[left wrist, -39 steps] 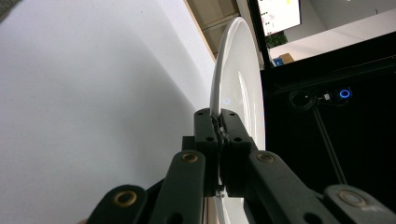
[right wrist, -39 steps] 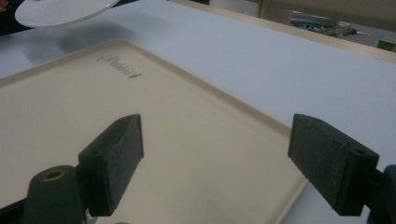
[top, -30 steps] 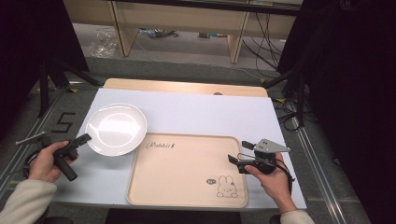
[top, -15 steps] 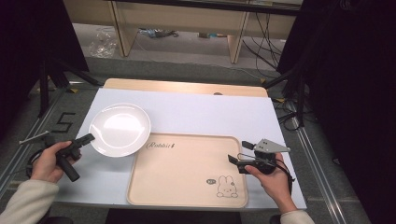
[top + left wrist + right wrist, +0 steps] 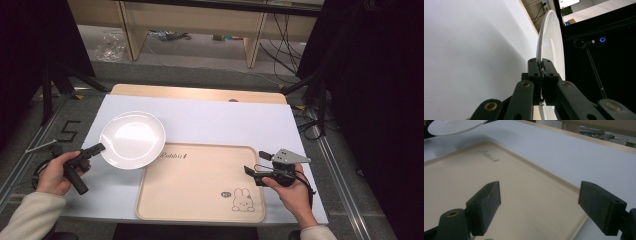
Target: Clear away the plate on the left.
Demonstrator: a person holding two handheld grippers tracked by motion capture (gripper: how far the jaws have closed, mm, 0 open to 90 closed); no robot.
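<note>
High view: left claw (image 5: 98,148) clamped on white plate (image 5: 132,139) rim; right claw (image 5: 256,163) wide apart, empty.

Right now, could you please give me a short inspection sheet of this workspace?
Surface: white table cover, wooden edge at the far side.
Job's things: white plate held off the table, overlapping the corner of the beige rabbit tray.
Clutter: nothing seen on the table.
Grippers: left gripper shut on the plate's rim; right gripper open over the tray, holding nothing.
Cables: black cables on the floor beyond.
Surroundings: wooden desk legs, dark curtains.
</note>
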